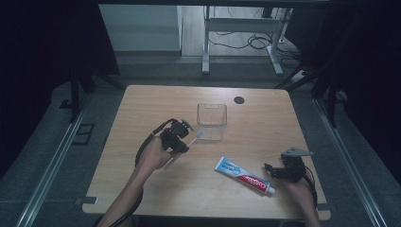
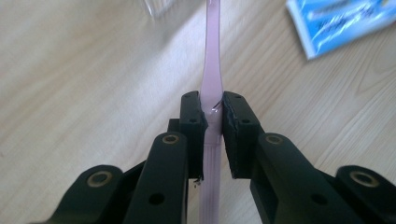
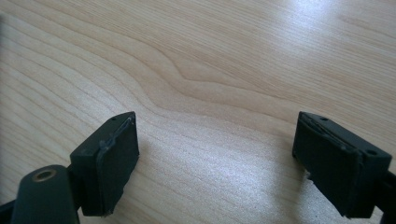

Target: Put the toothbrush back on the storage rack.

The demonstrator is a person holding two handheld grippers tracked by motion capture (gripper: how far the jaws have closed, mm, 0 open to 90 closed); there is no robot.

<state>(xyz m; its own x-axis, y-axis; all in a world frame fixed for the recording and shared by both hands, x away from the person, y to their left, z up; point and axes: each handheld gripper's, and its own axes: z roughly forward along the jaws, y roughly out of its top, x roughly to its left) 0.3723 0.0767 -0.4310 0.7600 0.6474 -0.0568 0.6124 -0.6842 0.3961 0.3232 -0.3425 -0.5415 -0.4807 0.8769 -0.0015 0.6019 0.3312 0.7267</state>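
Left tongs point(image 2: 212, 116): clamped on pink toothbrush point(image 2: 212, 70), beside clear container point(image 1: 211, 121). Right tongs point(image 3: 215, 158): apart, above desk point(image 3: 210, 56), near toothpaste tube point(image 1: 244, 176).

Toothbrush point(image 2: 212, 70) head cut off by top edge.

Wood table point(image 1: 265, 118) on grey floor point(image 1: 52, 142), floor rails point(image 1: 52, 161) either side, white desk frame point(image 1: 243, 28) behind, dark surroundings.

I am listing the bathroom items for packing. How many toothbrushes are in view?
1. The pink toothbrush is held in the left gripper, beside the clear container; none other seen.
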